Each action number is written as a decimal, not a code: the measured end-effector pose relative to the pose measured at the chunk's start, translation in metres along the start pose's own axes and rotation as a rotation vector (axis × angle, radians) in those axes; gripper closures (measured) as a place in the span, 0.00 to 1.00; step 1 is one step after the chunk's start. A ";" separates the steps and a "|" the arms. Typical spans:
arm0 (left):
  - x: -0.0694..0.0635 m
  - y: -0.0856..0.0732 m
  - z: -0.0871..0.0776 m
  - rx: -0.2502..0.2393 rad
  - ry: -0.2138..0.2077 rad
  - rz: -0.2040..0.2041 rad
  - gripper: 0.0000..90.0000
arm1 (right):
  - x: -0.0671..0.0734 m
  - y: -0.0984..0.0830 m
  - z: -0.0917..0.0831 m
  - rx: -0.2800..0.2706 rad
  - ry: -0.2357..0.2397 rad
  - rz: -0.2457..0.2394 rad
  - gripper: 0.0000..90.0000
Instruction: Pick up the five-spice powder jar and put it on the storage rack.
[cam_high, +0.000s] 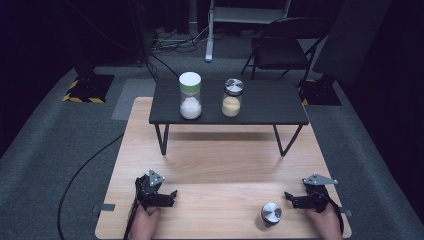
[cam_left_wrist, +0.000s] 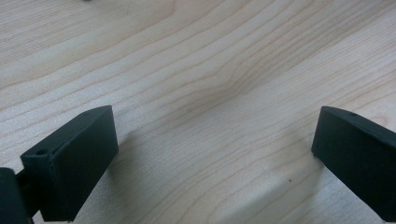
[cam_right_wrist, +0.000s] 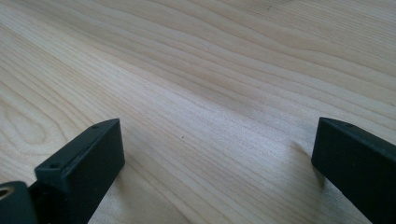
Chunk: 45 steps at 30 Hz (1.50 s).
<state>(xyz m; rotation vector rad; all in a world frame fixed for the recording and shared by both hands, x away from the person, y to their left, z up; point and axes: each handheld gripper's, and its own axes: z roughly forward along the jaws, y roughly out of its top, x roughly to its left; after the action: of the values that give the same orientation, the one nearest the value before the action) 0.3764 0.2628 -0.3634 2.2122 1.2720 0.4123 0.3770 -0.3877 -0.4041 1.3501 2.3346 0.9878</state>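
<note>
Resting on the wooden counter (cam_high: 220, 155) in high view, both grippers sit at its near edge, w/ nothing between jaws. Left gripper (cam_high: 172, 196) at near left, jaws apart. Right gripper (cam_high: 290, 199) at near right, also apart; small steel-lidded jar (cam_high: 271, 213) stands just beside it, toward centre & slightly nearer the person, not touching. Left gripper view: left gripper (cam_left_wrist: 212, 149) wide, bare wood between. Right gripper view: right gripper (cam_right_wrist: 217, 154) wide, bare wood between.
</note>
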 end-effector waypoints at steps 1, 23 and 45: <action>0.000 0.000 0.000 0.000 0.000 0.000 0.00 | 0.001 0.000 0.000 0.000 -0.007 0.008 0.02; 0.000 0.000 0.000 0.000 0.000 0.000 0.00 | 0.005 -0.013 -0.033 -0.115 -0.012 0.065 0.03; 0.000 0.000 0.000 0.000 -0.001 0.000 0.00 | 0.024 -0.009 -0.080 -0.224 -0.005 0.055 0.03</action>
<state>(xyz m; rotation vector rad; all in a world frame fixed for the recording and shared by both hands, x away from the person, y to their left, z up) 0.3764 0.2628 -0.3633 2.2122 1.2720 0.4115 0.3156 -0.4042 -0.3487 1.3316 2.1188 1.2189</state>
